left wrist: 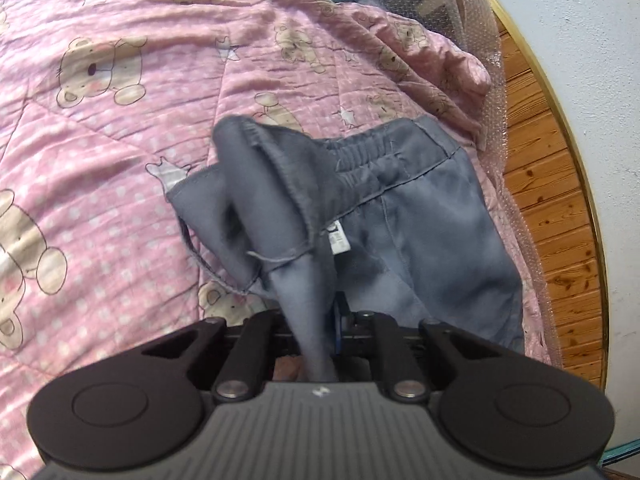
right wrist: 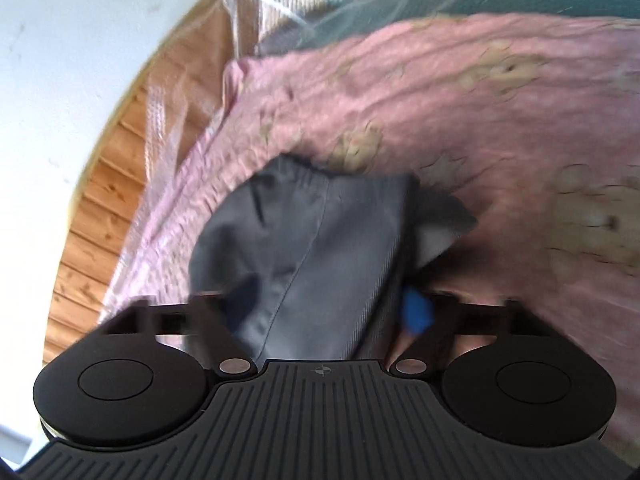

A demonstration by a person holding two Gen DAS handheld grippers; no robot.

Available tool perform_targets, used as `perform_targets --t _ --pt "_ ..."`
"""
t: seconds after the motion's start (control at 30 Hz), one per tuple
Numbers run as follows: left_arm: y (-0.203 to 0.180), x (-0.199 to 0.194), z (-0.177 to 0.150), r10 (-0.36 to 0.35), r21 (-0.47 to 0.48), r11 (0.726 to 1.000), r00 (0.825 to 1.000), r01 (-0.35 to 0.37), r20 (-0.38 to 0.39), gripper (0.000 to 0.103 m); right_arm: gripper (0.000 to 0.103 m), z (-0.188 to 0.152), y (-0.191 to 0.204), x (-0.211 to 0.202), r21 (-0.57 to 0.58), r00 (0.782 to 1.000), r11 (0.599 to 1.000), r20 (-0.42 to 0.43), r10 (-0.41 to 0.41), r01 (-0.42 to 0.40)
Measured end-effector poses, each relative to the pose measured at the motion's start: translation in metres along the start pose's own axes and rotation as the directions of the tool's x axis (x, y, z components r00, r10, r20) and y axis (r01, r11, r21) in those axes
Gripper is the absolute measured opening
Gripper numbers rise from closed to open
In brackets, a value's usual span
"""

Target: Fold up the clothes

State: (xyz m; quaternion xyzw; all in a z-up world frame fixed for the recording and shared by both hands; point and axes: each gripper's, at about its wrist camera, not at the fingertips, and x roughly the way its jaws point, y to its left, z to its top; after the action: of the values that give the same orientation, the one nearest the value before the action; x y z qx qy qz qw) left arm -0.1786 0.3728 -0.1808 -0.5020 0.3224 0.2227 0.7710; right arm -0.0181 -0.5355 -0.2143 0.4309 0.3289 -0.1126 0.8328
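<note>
While both my left tongs [left wrist: 316, 344] and right tongs [right wrist: 320, 320] pinch the grey shorts [left wrist: 400, 208], I next fold toward twelve o'clock across the quilt [left wrist: 120, 140].

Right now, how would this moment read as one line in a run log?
task: fold clothes | left hand-held gripper: shut on grey shorts | right hand-held gripper: shut on grey shorts | surface: pink bear quilt

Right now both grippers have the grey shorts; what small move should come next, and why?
Probably lower both ends onto the quilt and lay them flat. The left gripper and right gripper each pinch the shorts, which hang bunched, with the waistband on the quilt.
</note>
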Motion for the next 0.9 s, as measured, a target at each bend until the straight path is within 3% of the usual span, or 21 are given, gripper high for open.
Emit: perform_targets --t 0.1,0.2,0.27,0.43,0.5,0.57,0.63,0.7,0.77,0.8,0.83,0.87,0.9 --pt "-0.01 -0.024 0.004 -0.044 0.009 0.999 0.999 0.044 0.016 0.007 0.002 0.007 0.012 -0.011 -0.005 1.0 1.0 0.024 0.007 -0.006" --pt "-0.026 -0.058 0.01 -0.137 0.001 0.99 0.99 0.138 0.035 0.006 0.001 0.012 0.033 -0.049 -0.038 0.995 0.998 0.083 0.051 -0.048" --pt "-0.047 -0.086 0.016 -0.21 0.002 0.978 0.976 0.211 0.053 0.006 0.0 0.017 0.05 -0.077 -0.072 0.991 0.995 0.114 0.071 -0.063" --pt "-0.135 -0.145 0.054 -0.379 0.034 0.925 0.918 0.377 0.116 0.006 0.0 0.045 0.097 -0.134 -0.138 0.982 0.989 0.171 0.077 -0.053" --pt "-0.183 -0.15 0.077 -0.385 0.031 0.923 0.915 0.384 0.123 0.007 0.0 0.064 0.119 -0.143 -0.162 0.983 0.986 0.172 0.064 -0.036" --pt "-0.226 -0.124 0.107 -0.317 0.011 0.948 0.944 0.318 0.093 0.008 0.0 0.085 0.143 -0.141 -0.194 0.987 0.981 0.156 0.045 -0.014" --pt "-0.263 -0.063 0.136 -0.177 -0.008 0.984 0.984 0.177 0.026 0.011 0.0 0.107 0.166 -0.113 -0.221 0.994 0.975 0.105 0.008 0.015" --pt "-0.282 0.024 0.157 0.008 -0.033 0.999 0.998 -0.009 -0.056 0.02 0.001 0.122 0.183 -0.057 -0.254 0.997 0.965 0.044 -0.056 0.065" --pt "-0.285 0.101 0.162 0.217 0.023 0.976 0.973 -0.216 -0.079 0.021 0.002 0.129 0.193 0.015 -0.268 0.99 0.954 -0.015 -0.144 0.134" --pt "-0.283 0.135 0.162 0.327 0.07 0.944 0.943 -0.322 -0.066 0.022 0.008 0.13 0.196 0.054 -0.277 0.982 0.946 -0.04 -0.185 0.167" --pt "-0.281 0.169 0.161 0.432 0.115 0.898 0.901 -0.424 -0.048 0.021 0.016 0.13 0.197 0.09 -0.291 0.972 0.935 -0.064 -0.228 0.2" --pt "-0.276 0.197 0.159 0.507 0.14 0.855 0.861 -0.499 -0.031 0.024 0.032 0.129 0.197 0.126 -0.308 0.959 0.922 -0.087 -0.272 0.233" --pt "-0.265 0.196 0.151 0.484 0.095 0.872 0.874 -0.48 -0.028 0.023 0.035 0.129 0.194 0.151 -0.317 0.953 0.916 -0.098 -0.288 0.245"
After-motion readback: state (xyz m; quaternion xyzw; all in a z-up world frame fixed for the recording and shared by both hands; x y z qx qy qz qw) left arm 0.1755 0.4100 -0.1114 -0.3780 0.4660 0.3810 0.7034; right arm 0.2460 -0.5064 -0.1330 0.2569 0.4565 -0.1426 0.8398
